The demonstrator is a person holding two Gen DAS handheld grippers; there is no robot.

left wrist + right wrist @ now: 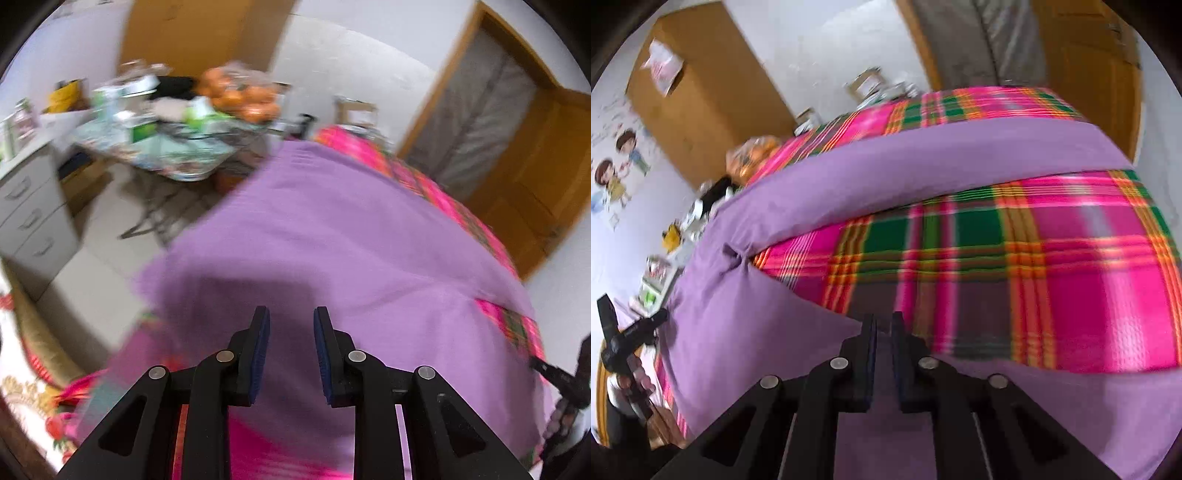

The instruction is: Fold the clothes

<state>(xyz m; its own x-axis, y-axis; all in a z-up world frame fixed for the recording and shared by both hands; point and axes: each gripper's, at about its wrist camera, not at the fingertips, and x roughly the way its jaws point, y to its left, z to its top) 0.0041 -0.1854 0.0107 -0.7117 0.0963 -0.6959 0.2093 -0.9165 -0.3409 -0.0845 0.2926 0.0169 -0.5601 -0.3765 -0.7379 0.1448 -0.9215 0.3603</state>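
Purple cloth, a garment (332,236) by the look of it, lies spread over a bed covered with a pink and green checked blanket (1015,266). In the right wrist view it runs as a long band across the far part of the bed, turns at a small pinched knot, and comes back along the near edge under the gripper; whether that band is a sleeve or a folded hem is hard to tell through the blur.

The left gripper (291,317) hovers over the purple cloth near the bed's left edge, jaws apart with nothing between them. The right gripper (882,325) sits just where the purple edge meets the blanket, its jaws nearly together with a slim gap; no cloth is visibly caught between the pads, so I judge it to be holding nothing.

The risks from here: with jaws this narrow, the right gripper could slide over the edge and miss it, or pinch the blanket along with the garment and drag both. The left side hangs close to the bed's edge, so a careless pull could tip the cloth to the floor. The pinched knot may fold in as a lump.
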